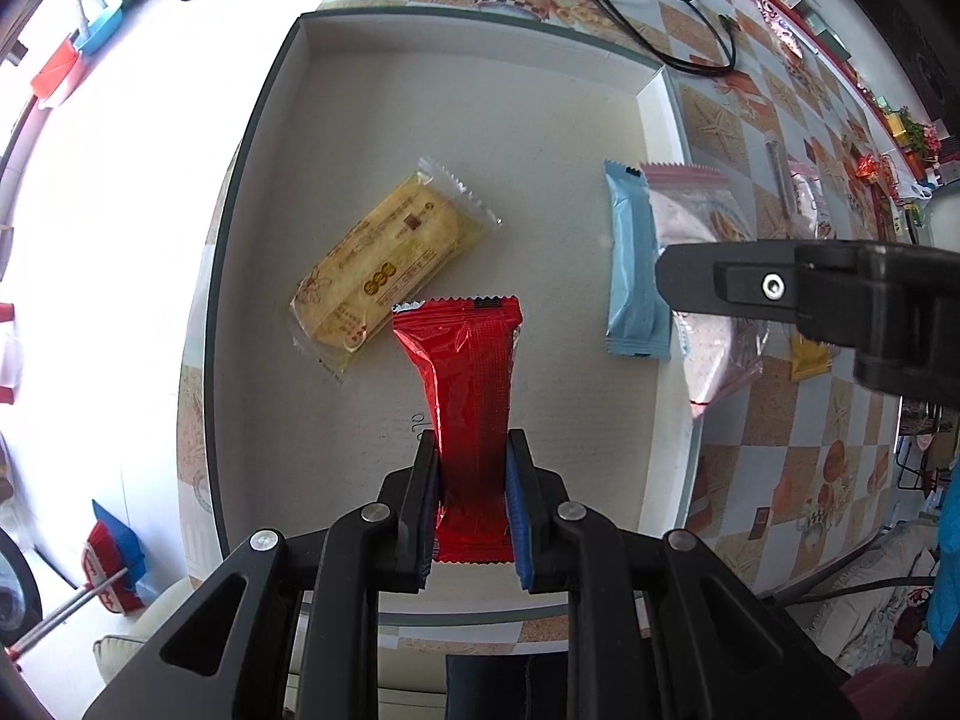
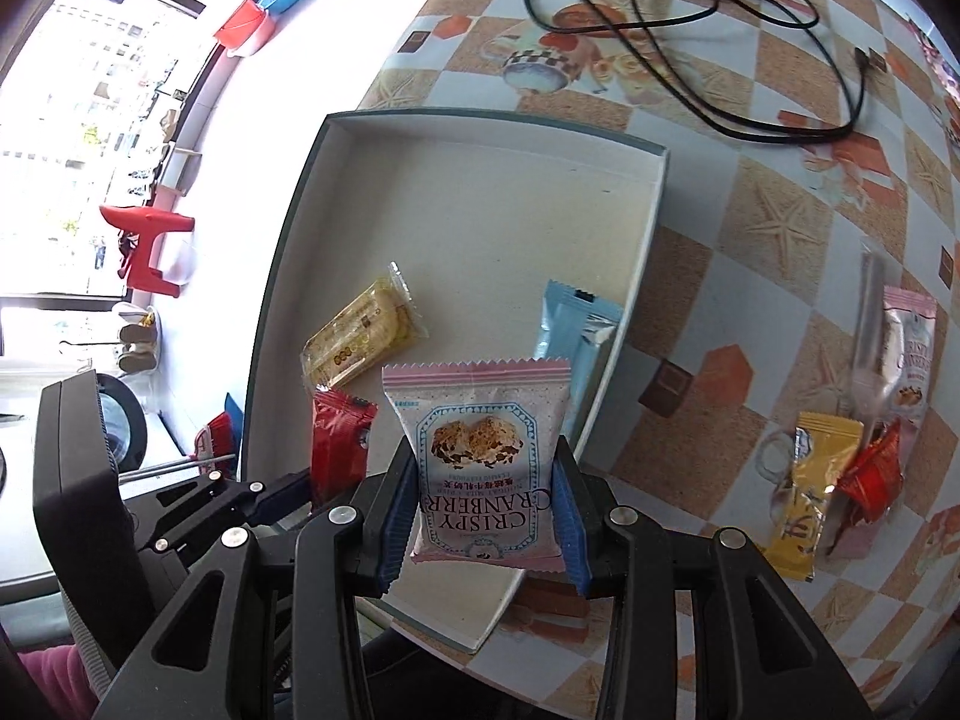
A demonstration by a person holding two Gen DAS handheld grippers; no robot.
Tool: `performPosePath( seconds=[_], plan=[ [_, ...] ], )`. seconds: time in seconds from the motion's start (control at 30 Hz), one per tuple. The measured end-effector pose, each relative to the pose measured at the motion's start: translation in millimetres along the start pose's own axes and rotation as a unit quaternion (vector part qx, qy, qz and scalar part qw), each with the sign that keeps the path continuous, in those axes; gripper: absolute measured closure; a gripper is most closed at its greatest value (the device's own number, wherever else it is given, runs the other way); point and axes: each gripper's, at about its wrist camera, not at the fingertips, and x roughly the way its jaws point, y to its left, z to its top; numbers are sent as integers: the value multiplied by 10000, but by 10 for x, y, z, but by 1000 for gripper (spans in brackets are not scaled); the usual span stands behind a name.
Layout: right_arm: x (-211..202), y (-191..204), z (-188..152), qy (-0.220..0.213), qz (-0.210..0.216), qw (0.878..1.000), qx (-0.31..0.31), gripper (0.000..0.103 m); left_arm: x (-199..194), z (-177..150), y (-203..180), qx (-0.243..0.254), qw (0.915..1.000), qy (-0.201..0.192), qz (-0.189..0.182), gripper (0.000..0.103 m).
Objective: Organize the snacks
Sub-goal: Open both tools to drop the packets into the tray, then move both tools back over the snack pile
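red snack (image 1: 471, 396) in left gripper (image 1: 471, 468)

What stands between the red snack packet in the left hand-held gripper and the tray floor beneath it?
Nothing visible. The red packet hangs over bare tray floor; the yellow cracker packet lies just left of it, the blue packet well right.

One shallow white box (image 2: 645, 228) is sitting on the tablecloth, with two snack packets lying in it: one yellow cracker packet (image 1: 390, 261) at the left and one light blue packet (image 1: 633, 264) at the right wall. Two more packets are hanging over the box, one red packet (image 1: 465, 384) and one pink Crispy Cranberry packet (image 2: 483, 450). To the right, four items are lying outside the box: one second pink Crispy Cranberry packet (image 2: 909, 354), one yellow packet (image 2: 807, 486), one small red packet (image 2: 873, 474) and one clear stick packet (image 2: 867, 318), and one black cable (image 2: 690, 18) is lying on the far side.
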Motion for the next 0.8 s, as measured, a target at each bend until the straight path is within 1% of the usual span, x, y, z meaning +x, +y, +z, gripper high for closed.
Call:
performPosePath(
  seconds=[0.07, 0.13, 0.17, 0.2, 0.23, 0.27, 0.3, 0.37, 0.4, 0.43, 0.5, 0.6, 0.8],
  plan=[
    [40, 38, 12, 32, 6, 10000, -17, 60, 27, -10, 18, -22, 10000, 53, 51, 80],
    [58, 51, 15, 64, 14, 10000, -16, 60, 44, -6, 25, -28, 9999, 68, 127, 76],
    [81, 56, 17, 104, 31, 9999, -9, 60, 48, -8, 26, -25, 9999, 73, 154, 71],
    [94, 55, 17, 133, 41, 9999, 2, 59, 48, -10, 25, -23, 9998, 73, 183, 59],
    [117, 63, 22, 159, 42, 9999, 18, 59, 45, -10, 22, -25, 9997, 65, 218, 53],
    [123, 58, 25, 175, 28, 9998, 36, 59, 40, -10, 21, -26, 9997, 48, 256, 42],
    [126, 47, 25, 188, 13, 9998, 56, 58, 33, -9, 12, -24, 9996, 28, 291, 36],
    [100, -2, 7, 190, -33, 9997, 123, 33, 21, 9, -3, -9, 9995, 10, 322, 34],
    [74, -32, 4, 145, -69, 9997, 159, 12, 19, 20, -11, -9, 9994, 15, 335, 33],
    [43, -65, 3, 87, -94, 9997, 186, 9, 18, 42, -48, -8, 9994, 14, 349, 32],
    [-6, -141, -5, 37, -183, 9996, 233, 9, 5, 81, -89, 17, 9993, -8, 362, 31],
    [-48, -306, -43, -7, -460, 9983, 351, 9, -16, 143, -186, 94, 9993, -41, 363, 30],
    [-147, -903, -204, -84, -990, 9913, 868, 9, -66, 222, -463, 382, 9985, -126, 384, 29]
  ],
)
